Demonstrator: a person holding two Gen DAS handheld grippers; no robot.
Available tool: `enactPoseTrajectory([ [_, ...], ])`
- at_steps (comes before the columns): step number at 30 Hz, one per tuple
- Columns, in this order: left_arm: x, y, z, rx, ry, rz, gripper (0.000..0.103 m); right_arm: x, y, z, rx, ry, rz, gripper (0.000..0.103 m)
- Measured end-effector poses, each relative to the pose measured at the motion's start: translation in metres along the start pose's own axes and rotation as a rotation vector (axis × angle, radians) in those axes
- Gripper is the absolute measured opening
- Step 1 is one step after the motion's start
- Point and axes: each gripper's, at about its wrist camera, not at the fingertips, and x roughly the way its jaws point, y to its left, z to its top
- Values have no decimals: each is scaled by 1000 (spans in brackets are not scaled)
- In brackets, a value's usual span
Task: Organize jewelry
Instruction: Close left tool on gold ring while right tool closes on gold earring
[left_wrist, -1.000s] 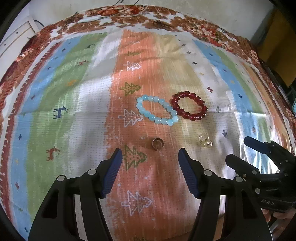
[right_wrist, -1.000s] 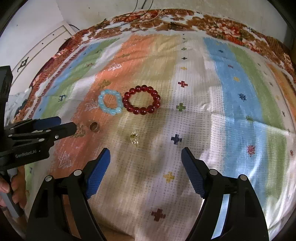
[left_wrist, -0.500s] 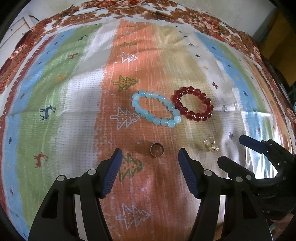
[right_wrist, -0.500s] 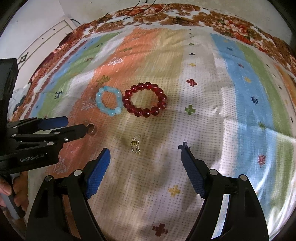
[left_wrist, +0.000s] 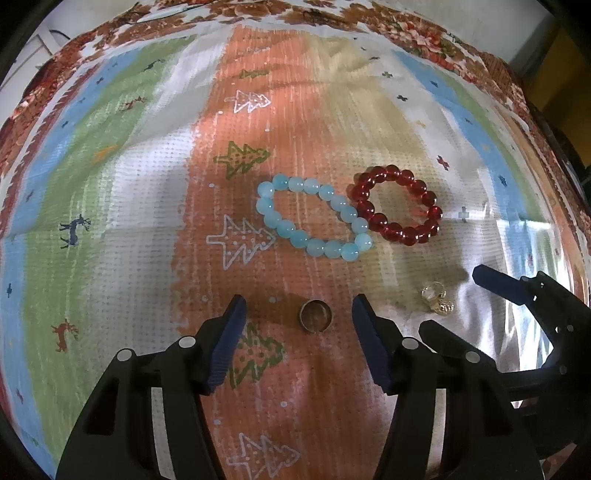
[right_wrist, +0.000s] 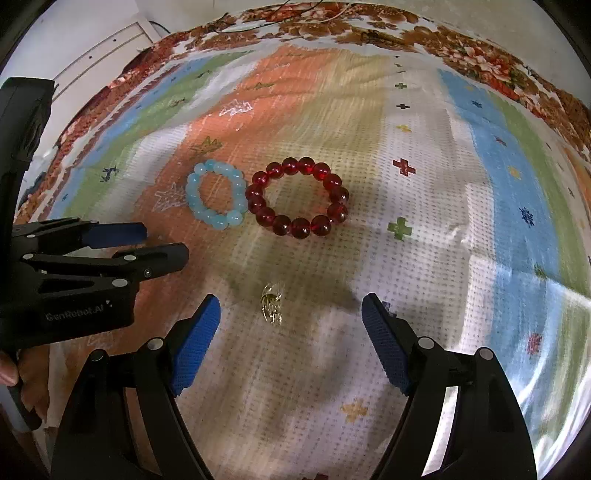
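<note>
Ring between closing left hand-held gripper pads, untouched; right hand-held gripper released.

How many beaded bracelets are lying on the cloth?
2. The light blue bracelet lies just beyond the band ring; the red bracelet sits against its right side. None seems hidden.

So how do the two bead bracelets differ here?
The blue bracelet has pale, milky beads; the red bracelet has dark, glassy ones. Blue is squashed into a long oval, red lies rounder. Red's beads look larger. Both lie flat on the cloth, side by side, ungripped.
</note>
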Motion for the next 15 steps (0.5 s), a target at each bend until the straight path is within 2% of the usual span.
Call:
enactPoseTrajectory([
  [5, 3, 1, 1, 4, 2, 18, 52, 6, 2, 1, -12, 5, 8, 79],
  [9, 5, 0, 1, 18, 3, 43, 37, 8, 4, 2, -21, 8, 6, 78],
  [11, 5, 1, 1, 22, 4, 61, 31, 9, 5, 2, -26, 15, -20, 62],
  [13, 5, 3, 1, 19, 9, 64, 23, 9, 3, 3, -17, 18, -30, 53],
  [15, 5, 5, 1, 16, 11, 68, 19, 8, -3, 3, -2, 19, -32, 44],
])
